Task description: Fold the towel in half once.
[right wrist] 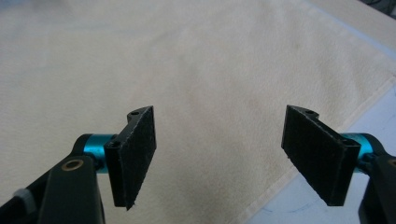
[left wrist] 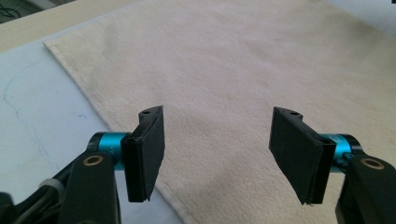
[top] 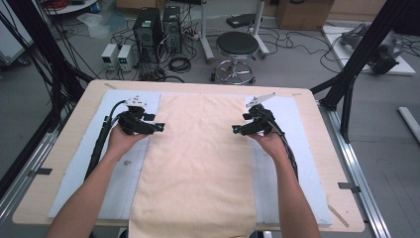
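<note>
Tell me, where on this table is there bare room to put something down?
Two pale strips of mat flank the cream towel, with bare wood along the table edges. It is crowded by the left gripper and right gripper.

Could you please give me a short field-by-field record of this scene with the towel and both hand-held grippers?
Cloth: cream towel lying flat along the table, near end hanging over the table edge
Underlay: pale sheet on the wooden table
Left hand-held gripper: jaws open, nothing between them, at the towel's left edge
Right hand-held gripper: jaws open, nothing between them, at the towel's right edge
Background: stool on the floor
</note>
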